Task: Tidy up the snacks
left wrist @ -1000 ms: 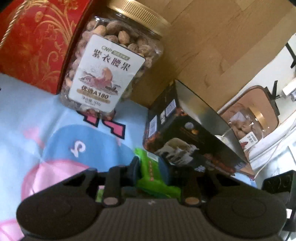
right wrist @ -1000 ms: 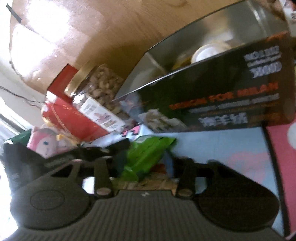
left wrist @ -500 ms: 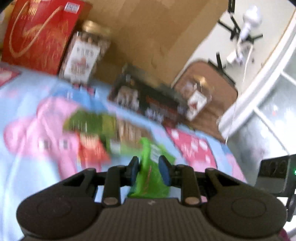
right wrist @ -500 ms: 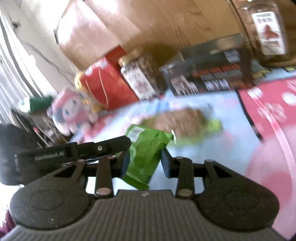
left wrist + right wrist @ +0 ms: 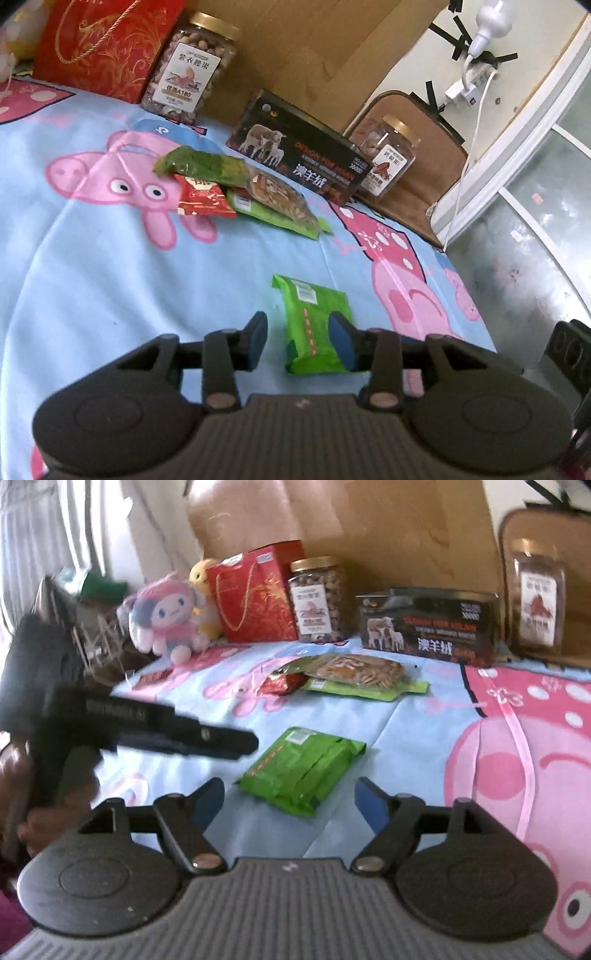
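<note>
Now, operator:
- Your left gripper (image 5: 299,341) has just been opening — the flat green foil snack packet (image 5: 314,321) lies between its jaws, unpinched.
- Your right gripper (image 5: 290,799) has just been opening too — spread wide, empty.

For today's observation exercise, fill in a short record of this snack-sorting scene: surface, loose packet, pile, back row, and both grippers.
surface: light blue cartoon-pig cloth
loose packet: flat green foil snack packet, lying alone on the cloth
pile: clear bag of seeds atop a red packet and another green packet
back row: red gift bag, gold-lidded nut jar, black box
left gripper: jaws just opening, packet released
right gripper: jaws just opening, empty
</note>
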